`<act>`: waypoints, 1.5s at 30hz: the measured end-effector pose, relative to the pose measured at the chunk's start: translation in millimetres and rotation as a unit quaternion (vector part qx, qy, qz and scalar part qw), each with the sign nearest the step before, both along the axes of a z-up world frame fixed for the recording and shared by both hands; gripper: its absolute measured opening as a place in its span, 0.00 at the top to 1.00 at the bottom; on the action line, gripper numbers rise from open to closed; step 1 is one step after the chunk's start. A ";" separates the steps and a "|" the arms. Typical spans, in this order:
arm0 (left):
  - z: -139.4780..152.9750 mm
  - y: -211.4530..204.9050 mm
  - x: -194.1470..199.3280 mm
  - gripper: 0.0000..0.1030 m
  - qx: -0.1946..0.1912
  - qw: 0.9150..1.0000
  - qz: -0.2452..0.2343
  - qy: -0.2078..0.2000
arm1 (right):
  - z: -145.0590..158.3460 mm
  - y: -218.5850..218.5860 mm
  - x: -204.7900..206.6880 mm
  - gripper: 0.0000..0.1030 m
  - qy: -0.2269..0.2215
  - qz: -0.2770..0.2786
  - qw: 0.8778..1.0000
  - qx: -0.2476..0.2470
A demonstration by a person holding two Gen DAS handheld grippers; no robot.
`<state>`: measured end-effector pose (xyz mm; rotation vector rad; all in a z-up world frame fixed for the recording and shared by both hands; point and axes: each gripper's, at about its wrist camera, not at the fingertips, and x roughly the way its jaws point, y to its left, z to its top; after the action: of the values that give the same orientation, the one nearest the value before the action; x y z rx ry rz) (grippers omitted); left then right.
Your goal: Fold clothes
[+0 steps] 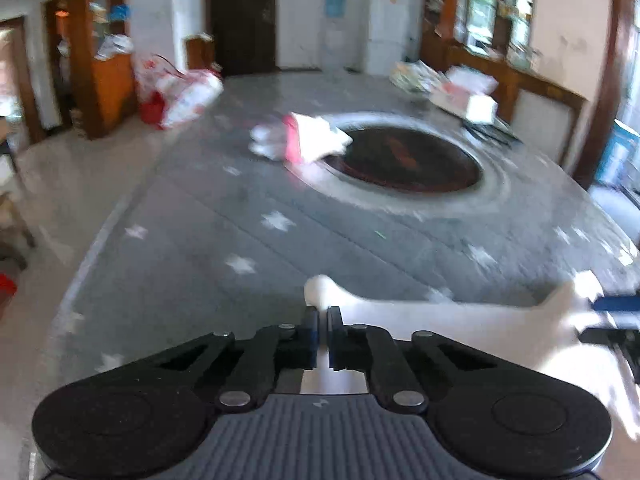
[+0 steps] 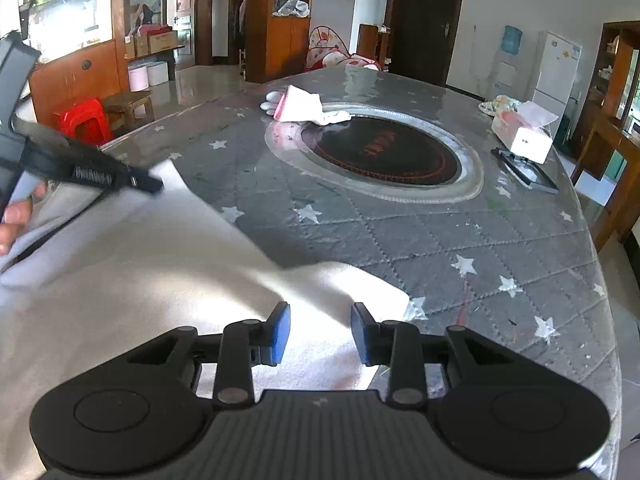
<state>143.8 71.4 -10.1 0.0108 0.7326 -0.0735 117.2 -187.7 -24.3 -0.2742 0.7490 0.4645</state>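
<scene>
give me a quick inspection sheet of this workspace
surface: round table under a grey quilted cover with white stars; a dark round hotplate is set in its middle.
job's things: white garment spread over the near edge of the table.
clutter: folded white and pink cloth at the hotplate's far rim; tissue box and a flat black item on the right side.
grippers: left tool nearly shut, white fabric showing at its tips; right tool open above the garment.
cables: nothing seen.
surroundings: wooden cabinets, red stool, white fridge, dark door.
</scene>
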 end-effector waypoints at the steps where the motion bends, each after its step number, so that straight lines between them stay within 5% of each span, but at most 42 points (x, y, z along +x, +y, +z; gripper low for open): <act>1: -1.0 4.6 2.1 0.95 -0.004 1.000 0.010 0.002 | -2.6 0.4 1.1 0.67 0.001 0.000 1.000 -0.004; 14: -9.8 18.5 11.7 0.94 -0.014 0.999 0.046 0.004 | -7.0 11.2 22.2 0.65 -0.006 -0.026 1.000 -0.006; 19: -9.1 21.9 13.7 0.78 -0.015 0.999 0.051 0.009 | 1.4 10.3 28.7 0.67 -0.015 -0.058 0.998 0.005; 27: -9.1 18.7 11.8 0.78 -0.003 0.999 0.047 0.009 | -2.8 39.5 35.3 0.68 0.005 -0.011 1.000 0.028; 34: -9.2 26.6 12.4 0.71 -0.014 0.998 0.054 0.012 | -5.6 27.7 56.1 0.68 0.017 -0.062 0.997 0.049; 40: 0.5 25.2 -0.4 0.70 -0.025 0.998 0.052 0.006 | 3.6 18.9 29.6 0.68 0.026 -0.012 0.998 0.048; 45: 11.8 7.4 -31.8 0.70 -0.023 1.000 -0.007 -0.004 | 7.8 13.4 -2.0 0.68 0.034 0.041 0.998 0.031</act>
<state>112.0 78.8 1.7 -0.0282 0.7236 -0.1032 115.3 -174.4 -16.4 -0.2336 0.7905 0.5763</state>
